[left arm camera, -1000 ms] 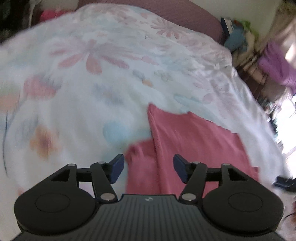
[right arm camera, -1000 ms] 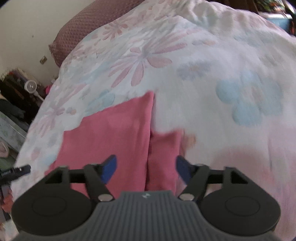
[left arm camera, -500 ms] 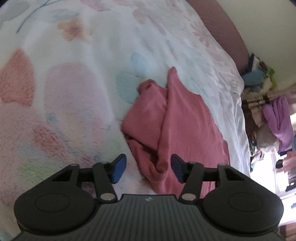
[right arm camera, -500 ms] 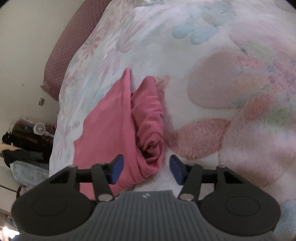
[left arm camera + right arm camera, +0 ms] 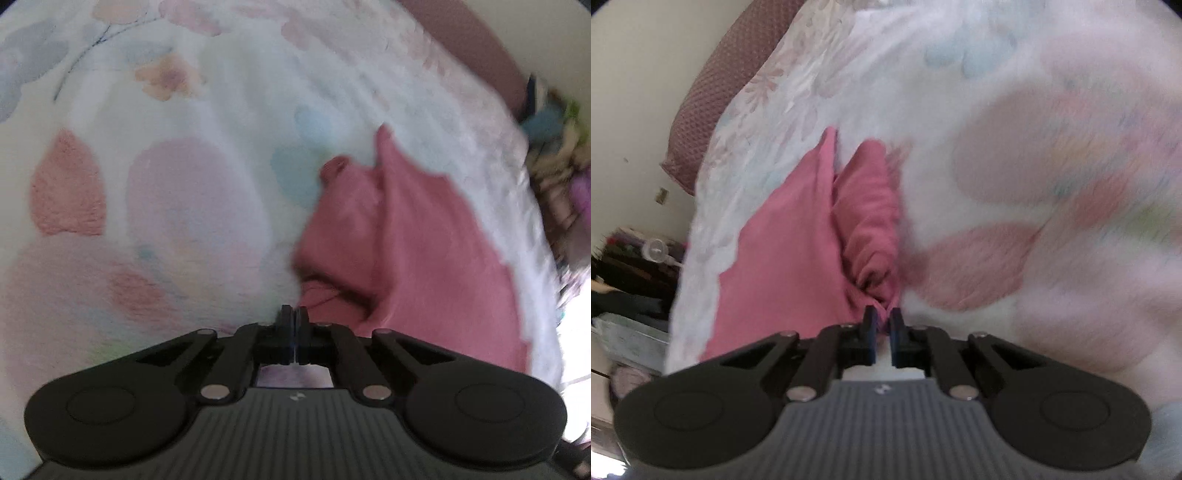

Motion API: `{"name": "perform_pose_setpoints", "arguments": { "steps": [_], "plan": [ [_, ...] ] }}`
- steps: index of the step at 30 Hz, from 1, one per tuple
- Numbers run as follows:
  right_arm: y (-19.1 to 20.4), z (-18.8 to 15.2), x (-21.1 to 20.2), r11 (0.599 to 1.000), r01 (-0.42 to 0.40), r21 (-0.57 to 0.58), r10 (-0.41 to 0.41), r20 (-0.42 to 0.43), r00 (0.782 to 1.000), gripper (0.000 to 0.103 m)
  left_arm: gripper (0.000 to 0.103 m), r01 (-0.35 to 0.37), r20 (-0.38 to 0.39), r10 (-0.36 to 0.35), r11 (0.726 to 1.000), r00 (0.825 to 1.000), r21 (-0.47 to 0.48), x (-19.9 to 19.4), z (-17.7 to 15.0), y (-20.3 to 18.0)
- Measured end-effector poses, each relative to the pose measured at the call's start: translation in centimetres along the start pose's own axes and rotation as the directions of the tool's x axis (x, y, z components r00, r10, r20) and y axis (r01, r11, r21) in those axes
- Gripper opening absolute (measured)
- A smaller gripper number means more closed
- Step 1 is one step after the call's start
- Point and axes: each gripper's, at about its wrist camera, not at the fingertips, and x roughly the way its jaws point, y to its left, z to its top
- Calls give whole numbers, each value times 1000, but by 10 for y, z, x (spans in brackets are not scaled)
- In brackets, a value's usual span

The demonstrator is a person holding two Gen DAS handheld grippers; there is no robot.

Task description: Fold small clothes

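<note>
Pink knit fabric, a small soft garment, lies on a fluffy white bedspread printed with pastel flowers, its long axis running away from both cameras toward the maroon quilted headboard. Seen from the left wrist, the left gripper has just snapped its blue-padded jaws together at the garment's near left edge; the pads meet with no gap, and whether any cloth is caught between them cannot be told. Seen from the right wrist, the right gripper has likewise just been closing, and a fold of the pink cloth sits pinched between its narrowed pads at the near right corner, beside a bunched sleeve. Both grippers sit at the near hem, so the rest of the garment stretches ahead of them; a fold would likely carry this edge forward, toward the far end.
</note>
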Motion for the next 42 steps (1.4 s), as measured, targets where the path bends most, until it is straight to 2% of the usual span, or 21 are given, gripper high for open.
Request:
{"name": "perform_pose_setpoints", "arguments": {
  "steps": [2,4,6,8,9,10,11,13,17,19,21,22,23,25,27,33,36,38,40,41,42],
  "plan": [
    [-4,1,-2,1000,-8,-13,7,-28,1000,1,0,23,-2,-22,999,1000,39,-5,-1,-4],
    [1,-2,-8,995,49,-89,-53,-37,998,0,1,4,19,-6,995,1000,96,-17,-2,-13],
    [4,-2,-19,984,74,-160,-78,-16,997,2,12,11,13,-14,989,1000,149,-25,-2,-20],
    [2,0,-30,978,35,-207,-42,-27,999,3,29,16,31,-23,973,999,229,-36,-3,-27],
    [3,0,-36,968,13,-251,-21,-31,999,7,36,9,46,-22,960,999,278,-41,-4,-34],
    [10,1,-39,950,14,-312,-25,-32,999,17,51,6,55,-25,949,998,315,-45,-5,-40],
    [17,1,-39,929,24,-370,-37,-27,999,23,64,18,57,-40,938,998,346,-47,-6,-46],
    [32,0,-37,877,23,-481,-45,-35,998,26,69,49,46,-73,917,996,396,-43,-7,-58],
    [55,3,-23,771,-1,-636,-52,-64,997,25,69,24,5,-30,875,1000,484,-19,-12,-78],
    [58,6,-13,749,-16,-663,-55,-86,995,25,68,27,-7,-27,872,1000,488,-7,-16,-77],
    [56,5,2,737,-15,-676,-77,-106,991,23,44,36,-33,-24,884,999,465,1,-20,-69],
    [56,4,10,736,-15,-677,-85,-114,990,0,7,36,-44,-18,891,999,452,5,-20,-66],
    [53,4,14,741,-34,-671,-73,-131,989,0,4,49,-39,-35,896,999,441,4,-20,-63],
    [51,4,6,744,-47,-667,-30,-104,994,0,3,85,-15,-86,906,996,414,-9,-18,-57],
    [47,8,-5,755,-43,-654,-15,-83,996,0,3,79,9,-92,899,996,431,-20,-17,-51],
    [13,6,7,828,-36,-560,-49,-137,989,0,3,22,-38,-5,886,999,464,5,-24,-40],
    [5,1,14,853,-40,-520,-42,-145,989,0,4,14,-41,5,888,999,460,6,-23,-42],
    [5,3,11,871,-52,-488,-20,-141,990,0,14,13,-50,12,878,999,479,2,-21,-49],
    [9,7,5,886,-77,-458,13,-140,990,10,21,5,-40,16,868,999,496,-6,-19,-54],
    [11,8,2,889,-71,-452,13,-130,991,16,30,6,-37,14,865,999,502,-9,-18,-57],
    [14,11,-2,894,-73,-442,22,-119,993,35,35,12,-33,5,864,999,503,-13,-16,-60]
  ]
}}
